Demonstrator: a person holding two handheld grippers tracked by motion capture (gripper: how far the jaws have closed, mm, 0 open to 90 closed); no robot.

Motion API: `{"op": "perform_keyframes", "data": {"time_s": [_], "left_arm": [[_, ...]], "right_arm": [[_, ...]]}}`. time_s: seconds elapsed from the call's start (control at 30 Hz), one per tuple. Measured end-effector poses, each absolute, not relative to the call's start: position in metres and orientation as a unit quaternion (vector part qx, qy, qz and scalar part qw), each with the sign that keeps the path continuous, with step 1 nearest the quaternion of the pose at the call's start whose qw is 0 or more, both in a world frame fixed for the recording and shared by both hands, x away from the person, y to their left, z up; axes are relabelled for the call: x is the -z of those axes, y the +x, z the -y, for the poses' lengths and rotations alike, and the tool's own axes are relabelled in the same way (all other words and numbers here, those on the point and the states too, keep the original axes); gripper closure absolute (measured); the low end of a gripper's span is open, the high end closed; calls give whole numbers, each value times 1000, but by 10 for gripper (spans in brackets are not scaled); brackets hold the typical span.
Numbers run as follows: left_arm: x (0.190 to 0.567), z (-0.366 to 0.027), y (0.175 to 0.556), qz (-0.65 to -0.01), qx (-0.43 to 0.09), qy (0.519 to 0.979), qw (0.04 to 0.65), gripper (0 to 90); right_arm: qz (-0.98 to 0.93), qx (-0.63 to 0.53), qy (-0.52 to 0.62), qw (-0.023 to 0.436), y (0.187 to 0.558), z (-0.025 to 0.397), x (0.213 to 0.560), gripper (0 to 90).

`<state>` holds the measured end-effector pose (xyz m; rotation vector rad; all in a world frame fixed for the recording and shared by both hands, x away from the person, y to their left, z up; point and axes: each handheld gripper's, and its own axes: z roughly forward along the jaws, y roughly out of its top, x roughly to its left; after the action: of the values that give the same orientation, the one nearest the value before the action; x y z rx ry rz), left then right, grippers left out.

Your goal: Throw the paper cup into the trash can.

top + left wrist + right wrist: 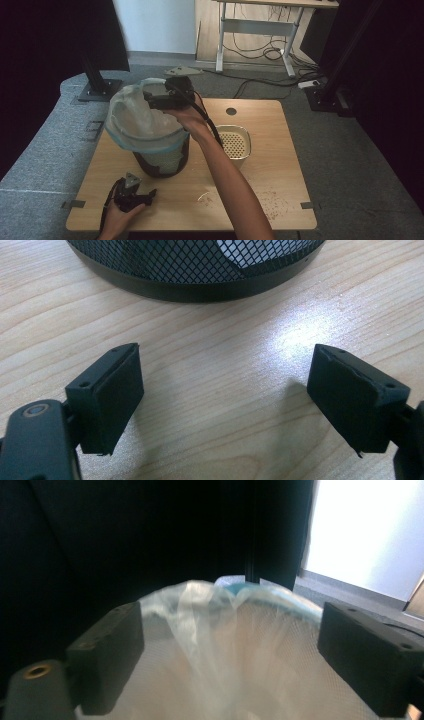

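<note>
High view: a bag being fitted into a mesh bin on a wooden table (280, 150).

Largest on the table is the bin (162, 161), black mesh, standing upright left of centre; its base fills the top of the left gripper view (195, 270). A clear bag (142, 120) with a blue edge lines it, folded over the rim, and bulges up at the far side (225, 630). To the bin's right stands a smaller cream cup (235, 142) with a perforated bottom. The right gripper (162, 100) hangs over the bag's mouth, jaws spread wide with nothing between them. The left gripper (135, 192) rests on the table near the front edge, just before the bin, jaws likewise released. Crumbs (265, 202) lie scattered at front right.
</note>
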<state>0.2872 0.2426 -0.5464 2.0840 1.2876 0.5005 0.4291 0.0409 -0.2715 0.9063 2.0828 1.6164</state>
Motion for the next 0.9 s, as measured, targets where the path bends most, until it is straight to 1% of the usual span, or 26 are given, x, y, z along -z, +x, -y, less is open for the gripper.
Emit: {"op": "perform_keyframes", "data": {"time_s": [0.13,0.27,0.33,0.37,0.47,0.53,0.57,0.67,0.7,0.73,0.77,0.8,0.9], "left_arm": [[546,-243,287,-488,-190,791,316,145],[546,-243,287,-488,-189,791,315,145],[546,-243,287,-488,-189,791,315,145],[546,-243,287,-488,-190,791,316,145],[546,-243,287,-488,-190,791,316,145],[546,-243,287,-488,-190,791,316,145],[546,-243,287,-488,-190,791,316,145],[547,-243,287,-488,-190,791,316,145],[547,-243,287,-488,-190,791,316,145],[546,-243,287,-488,-189,792,315,145],[546,-243,287,-488,-189,792,315,145],[546,-243,287,-488,-189,792,315,145],[546,-243,287,-488,-189,791,316,145]], "right_arm": [[-740,-568,309,185,423,-33,274,98],[-734,-576,299,201,412,-10,274,127],[-725,-585,294,216,402,11,275,139],[-725,-585,294,216,402,11,275,139],[-717,-590,285,238,389,37,285,156],[-718,-585,287,245,385,50,292,163],[-718,-585,287,245,385,50,292,163],[-713,-585,292,253,372,81,311,183],[-713,-585,292,253,372,81,311,183],[-713,-581,294,261,364,98,325,190],[-713,-581,294,261,364,98,325,190],[-713,-573,302,268,357,115,341,194],[-716,-561,319,266,346,141,366,195]]}}
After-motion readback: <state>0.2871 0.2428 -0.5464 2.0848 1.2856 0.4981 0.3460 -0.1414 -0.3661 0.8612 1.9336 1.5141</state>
